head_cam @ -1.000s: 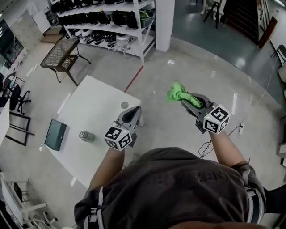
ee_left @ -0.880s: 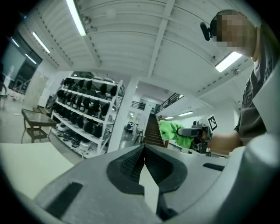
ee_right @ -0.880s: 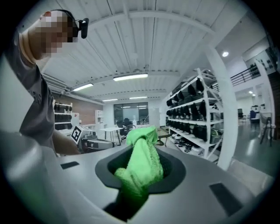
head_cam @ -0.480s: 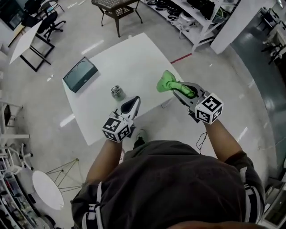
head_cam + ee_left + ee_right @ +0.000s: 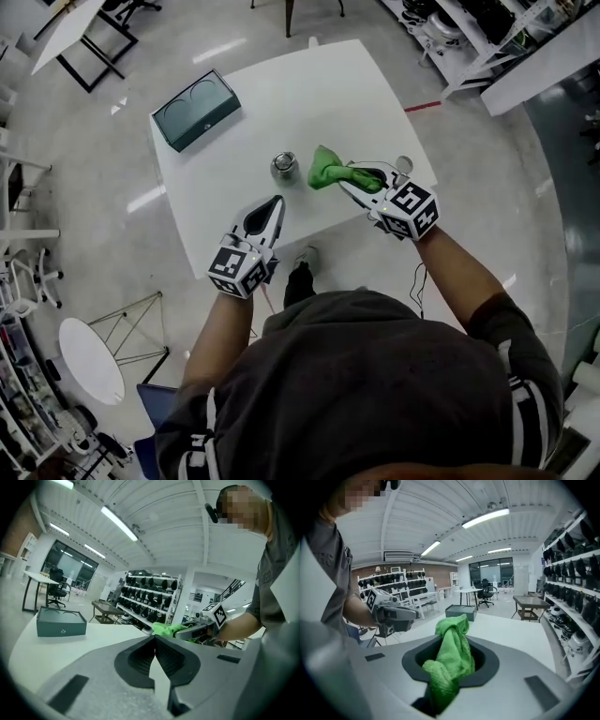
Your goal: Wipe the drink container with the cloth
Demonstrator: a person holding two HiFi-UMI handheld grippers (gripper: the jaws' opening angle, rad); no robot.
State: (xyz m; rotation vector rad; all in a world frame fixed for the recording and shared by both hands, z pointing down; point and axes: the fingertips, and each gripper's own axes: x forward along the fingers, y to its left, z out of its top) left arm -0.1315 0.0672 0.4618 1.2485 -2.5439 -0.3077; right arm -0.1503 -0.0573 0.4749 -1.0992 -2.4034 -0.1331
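**Head view.** The can (image 5: 284,168), which is the drink container, stands upright near the middle of the desk (image 5: 319,89), a little toward the person's edge. A dark green box (image 5: 196,110) lies at the far left corner, well apart from it. A small round item sits by the right corner, too small to identify.

The right tongs (image 5: 349,180) reach in from the right corner, and the green cloth (image 5: 326,169) bunches out ahead of their tips. The free end of the cloth lies just beside the can on its right, but contact cannot be confirmed. The left tongs (image 5: 277,202) hover over the near edge and point at the can without reaching it. Judged purpose: the left side is positioned to steady the can while the right side wipes.

**Left gripper view.** The left tongs (image 5: 154,641) are pressed together at the tips with nothing between them. They would have to spread before they could take the can. Beyond them are the box (image 5: 61,623), the cloth (image 5: 166,629) and the right tongs (image 5: 197,630). The can itself does not show here.

**Right gripper view.** The right tongs (image 5: 449,677) pinch the cloth (image 5: 452,660) deep in the throat. A loose wad is left standing forward of the tips, which suits wiping because fabric rather than hard jaw would meet the can. The left tongs (image 5: 401,613) and the box (image 5: 461,611) are in view, and the can is hidden behind the cloth.

**Assessment.** The wiping stroke is not yet under way, and the can is light enough to tip if it is pushed unsupported.
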